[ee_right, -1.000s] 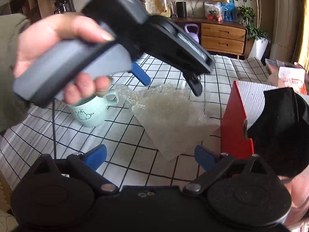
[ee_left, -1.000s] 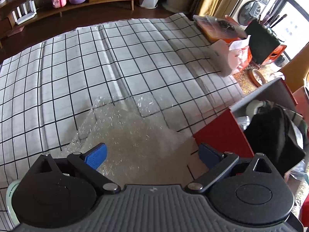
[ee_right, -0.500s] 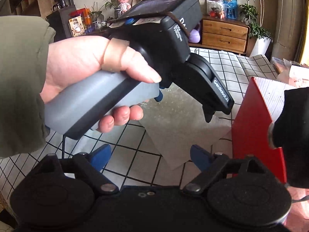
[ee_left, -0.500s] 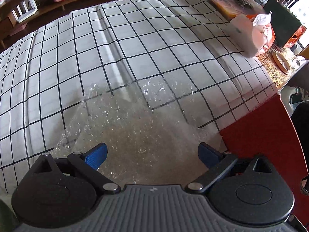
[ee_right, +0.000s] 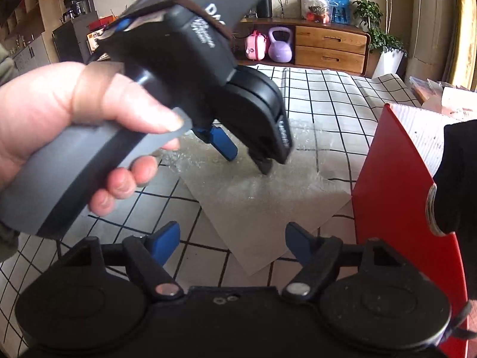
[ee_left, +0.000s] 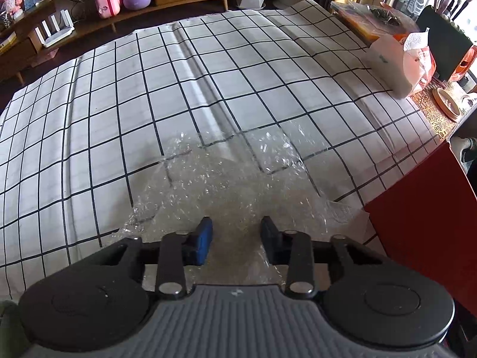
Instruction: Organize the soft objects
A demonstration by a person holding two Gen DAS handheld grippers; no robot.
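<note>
- Bubble wrap, a clear crinkled sheet, lies flat on the checked tablecloth; in the left wrist view it fills the middle, and its near edge runs under the tool.
- The left gripper is down on that sheet with its blue pads partly drawn in, a gap between them. Whether any film is pinched there I cannot tell.
- The right gripper hangs back with its tongs spread wide and nothing between them; the sheet's corner lies just ahead at its 12 o'clock.
- The red box stands at 3 o'clock of the sheet, touching or just beside its edge, with a black fabric item draped at its opening.
- Judged step: gathering the wrap for the box.
- To do it well: press the tips into the film so a fold bunches up between the pads, then close fully before lifting.
- Lift slowly; thin film slips easily and may drag the cloth.
- The free tool could take the near corner to stop the sheet trailing.
</note>
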